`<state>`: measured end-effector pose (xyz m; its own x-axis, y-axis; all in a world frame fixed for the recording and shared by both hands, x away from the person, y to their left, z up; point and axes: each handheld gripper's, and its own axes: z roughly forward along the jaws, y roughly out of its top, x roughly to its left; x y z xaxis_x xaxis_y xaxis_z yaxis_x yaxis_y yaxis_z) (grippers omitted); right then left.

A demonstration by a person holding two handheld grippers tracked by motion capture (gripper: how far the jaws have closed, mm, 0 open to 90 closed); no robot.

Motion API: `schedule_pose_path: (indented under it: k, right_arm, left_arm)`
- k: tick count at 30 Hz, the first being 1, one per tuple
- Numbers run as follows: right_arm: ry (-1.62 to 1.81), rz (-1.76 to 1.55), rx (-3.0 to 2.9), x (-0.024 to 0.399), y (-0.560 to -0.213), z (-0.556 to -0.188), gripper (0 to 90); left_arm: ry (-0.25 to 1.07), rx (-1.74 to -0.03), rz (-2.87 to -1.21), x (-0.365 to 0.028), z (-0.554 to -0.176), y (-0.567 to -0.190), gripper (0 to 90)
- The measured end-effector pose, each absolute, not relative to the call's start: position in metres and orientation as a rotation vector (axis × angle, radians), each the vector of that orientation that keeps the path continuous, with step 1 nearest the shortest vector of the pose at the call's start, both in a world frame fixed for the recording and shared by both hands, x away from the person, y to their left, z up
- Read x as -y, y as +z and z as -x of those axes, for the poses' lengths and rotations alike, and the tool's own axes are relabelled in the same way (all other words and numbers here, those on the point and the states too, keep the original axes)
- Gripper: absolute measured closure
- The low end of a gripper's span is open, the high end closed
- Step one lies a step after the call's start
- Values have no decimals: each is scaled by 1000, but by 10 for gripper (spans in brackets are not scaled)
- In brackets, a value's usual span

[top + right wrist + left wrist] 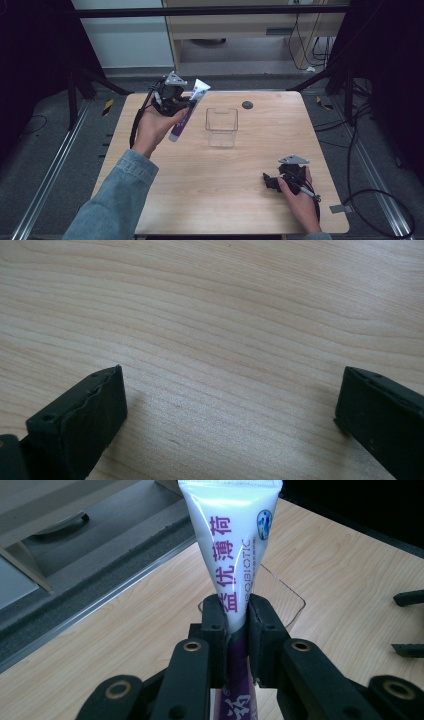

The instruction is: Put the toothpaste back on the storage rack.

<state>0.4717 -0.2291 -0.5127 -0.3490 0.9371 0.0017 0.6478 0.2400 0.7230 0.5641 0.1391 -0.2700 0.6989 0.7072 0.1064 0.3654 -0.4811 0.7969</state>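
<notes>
A white and purple toothpaste tube (pixel 187 112) hangs tilted above the back left of the wooden table (pixel 200 180), its crimped white end up. My left gripper (pixel 181 104) is shut on its middle. In the left gripper view the two black pads (pixel 216 625) pinch the tube (pixel 230 545) where white meets purple. A clear plastic box (pixel 221 126) stands open-topped just right of the tube, and it sits behind the tube in the left gripper view (pixel 290 600). My right gripper (pixel 267 181) rests low at the front right, open, its jaws wide over bare wood (pixel 230 405).
A small dark round disc (pixel 247 105) lies on the table behind the box. Black frame posts and cables stand to both sides of the table. A pale cabinet (pixel 250 30) stands beyond the far edge.
</notes>
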Motion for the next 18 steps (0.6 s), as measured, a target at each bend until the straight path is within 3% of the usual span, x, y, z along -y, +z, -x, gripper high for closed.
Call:
schedule_pose_path:
  k: [18]
  right_arm:
    - [891,-1448,-2084,229,-513,-472,3]
  left_arm:
    - [583,-801,-2083,-128,-573,-259,795]
